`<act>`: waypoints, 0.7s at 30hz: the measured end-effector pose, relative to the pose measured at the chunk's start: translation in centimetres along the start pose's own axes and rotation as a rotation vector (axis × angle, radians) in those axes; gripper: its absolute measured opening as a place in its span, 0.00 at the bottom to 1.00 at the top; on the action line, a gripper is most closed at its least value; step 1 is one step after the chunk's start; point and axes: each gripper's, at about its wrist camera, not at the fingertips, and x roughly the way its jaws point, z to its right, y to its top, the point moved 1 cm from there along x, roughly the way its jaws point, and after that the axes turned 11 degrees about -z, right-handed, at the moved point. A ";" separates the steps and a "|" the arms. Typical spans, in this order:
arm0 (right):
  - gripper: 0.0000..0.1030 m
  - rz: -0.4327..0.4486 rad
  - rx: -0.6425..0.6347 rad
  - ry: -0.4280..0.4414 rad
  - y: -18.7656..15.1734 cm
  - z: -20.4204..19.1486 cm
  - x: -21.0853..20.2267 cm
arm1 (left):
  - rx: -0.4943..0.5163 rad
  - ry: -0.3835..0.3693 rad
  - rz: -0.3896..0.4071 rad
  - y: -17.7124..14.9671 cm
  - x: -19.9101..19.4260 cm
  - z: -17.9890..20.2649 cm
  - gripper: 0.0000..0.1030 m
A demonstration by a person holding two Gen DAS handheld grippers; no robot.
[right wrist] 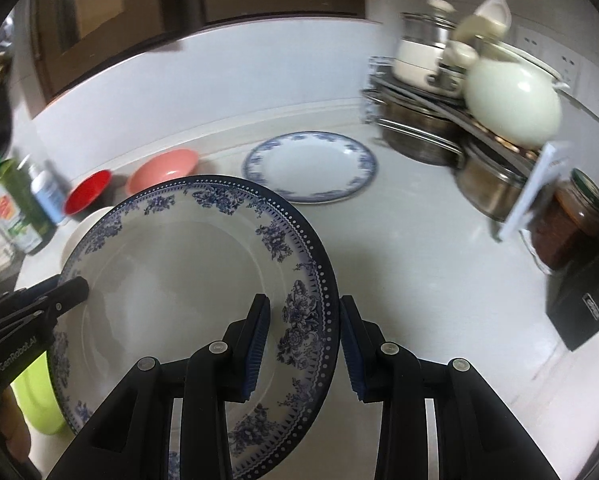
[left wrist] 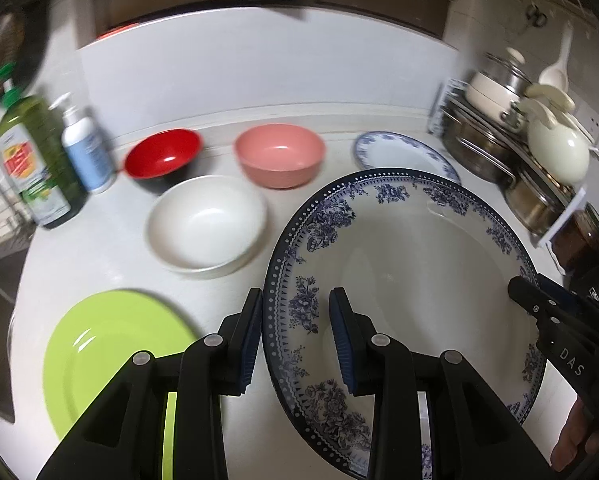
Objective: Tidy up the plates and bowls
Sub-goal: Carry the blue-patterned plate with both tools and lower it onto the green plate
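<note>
**Two tools, one big plate**

Two tools have the large blue-flowered plate (left wrist: 403, 280) between them, each clenched on an opposite side of its rim: the left tool (left wrist: 295, 340) pinches the left edge, the right tool (right wrist: 304, 344) the right edge. The plate looks lifted clear of the worktop (left wrist: 339, 128) and tipped a little toward the viewer, above the front half.

My guess is it belongs on the smaller blue-rimmed plate (right wrist: 310, 166), which lies flat near the back right of the worktop, just in front of the rack of steel pots (right wrist: 419, 136). Though a large plate on a small one stacks badly (the green plate (left wrist: 115, 356) at the front left edge may be the better base).

To do it well, both hands should travel as one, keeping the rim level so neither grip twists. Glazed china is slick, and those narrow pads hold only a thin lip.

Watch the white bowl (left wrist: 207, 228) sitting mid-worktop just beside the plate's left rim; the pink bowl (left wrist: 280, 156) and red bowl (left wrist: 162, 153) stand behind it toward the back edge. Lower flat, and loosen both sides together only once it is resting.
</note>
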 end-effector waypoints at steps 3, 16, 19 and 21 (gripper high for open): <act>0.35 0.003 -0.032 0.023 -0.1 -1.6 -0.2 | -0.031 0.020 0.007 -0.8 -0.8 -1.5 0.33; 0.35 0.004 -0.179 0.110 -1.2 -8.7 -0.8 | -0.175 0.097 0.017 -4.4 -3.6 -8.5 0.33; 0.35 0.001 -0.211 0.133 -1.3 -10.5 -0.8 | -0.213 0.120 0.020 -5.0 -4.1 -10.3 0.33; 0.35 0.001 -0.231 0.145 -1.4 -11.7 -0.7 | -0.230 0.133 0.022 -5.4 -4.5 -11.2 0.33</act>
